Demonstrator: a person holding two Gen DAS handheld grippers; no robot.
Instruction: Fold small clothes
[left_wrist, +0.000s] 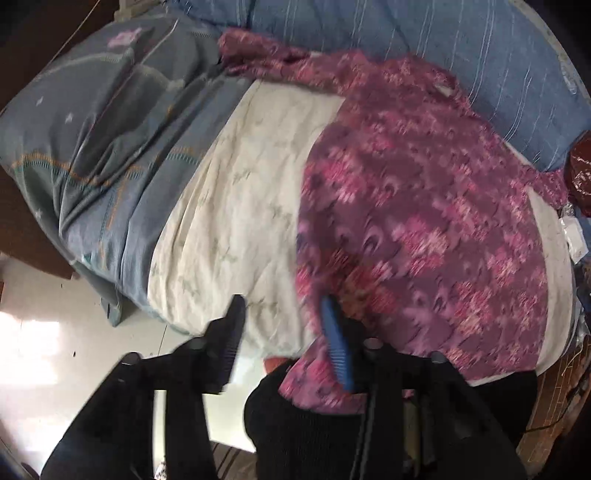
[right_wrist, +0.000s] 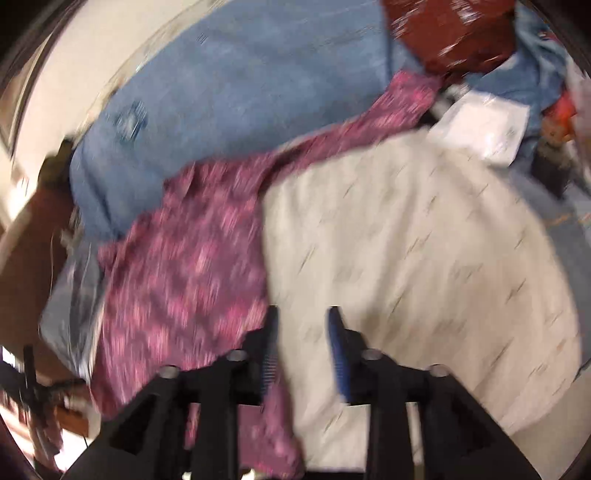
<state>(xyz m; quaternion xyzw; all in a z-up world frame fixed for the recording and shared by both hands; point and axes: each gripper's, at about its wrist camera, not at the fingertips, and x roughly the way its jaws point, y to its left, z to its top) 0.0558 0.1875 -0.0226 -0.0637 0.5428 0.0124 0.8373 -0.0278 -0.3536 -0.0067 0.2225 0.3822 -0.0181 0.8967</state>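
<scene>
Now both left tongs (left_wrist: 282, 325) and right tongs (right_wrist: 303, 336) gape empty; regrip the purple garment (left_wrist: 424, 221) edges evenly.

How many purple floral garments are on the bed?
1: the garment lies spread over the white quilt, its hem hanging off the near edge. Others may be hidden.

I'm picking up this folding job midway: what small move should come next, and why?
Probably bring the left gripper onto the near hem of the purple-pink floral garment and close. Both it and the right gripper look open and hold nothing, and the garment lies spread, unfolded, on the cream quilted pad.
</scene>
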